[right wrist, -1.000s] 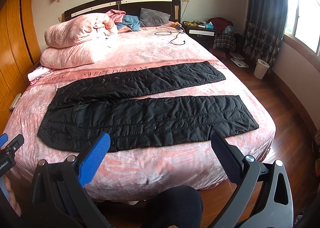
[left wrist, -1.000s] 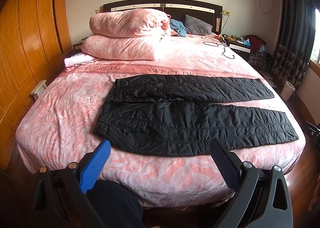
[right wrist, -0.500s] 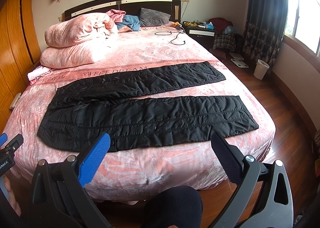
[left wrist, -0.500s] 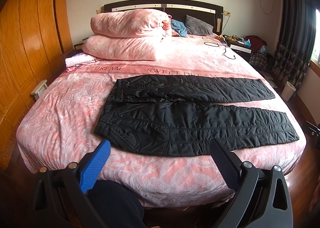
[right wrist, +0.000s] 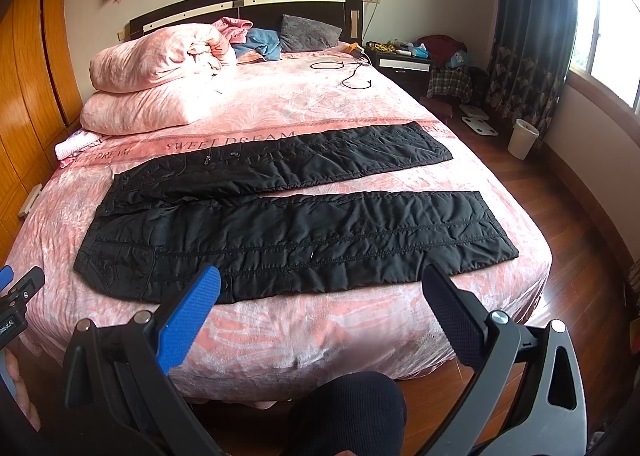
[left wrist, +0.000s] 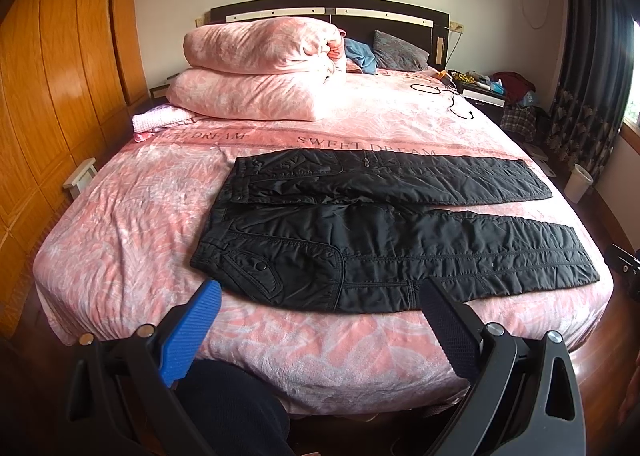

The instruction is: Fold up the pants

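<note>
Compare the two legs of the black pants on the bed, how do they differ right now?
The near leg lies closest to the bed's front edge; the far leg lies beyond it, toward the pillows. The near leg's cuff reaches further toward the window side than the far leg's. A strip of pink bedspread shows between them toward the cuffs. Both are black, quilted and flat, joined at the waist. Both grippers, left and right, are open.

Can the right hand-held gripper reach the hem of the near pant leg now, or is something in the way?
Probably yes: the right hand-held gripper is open, nothing lies between it and the hem.
</note>
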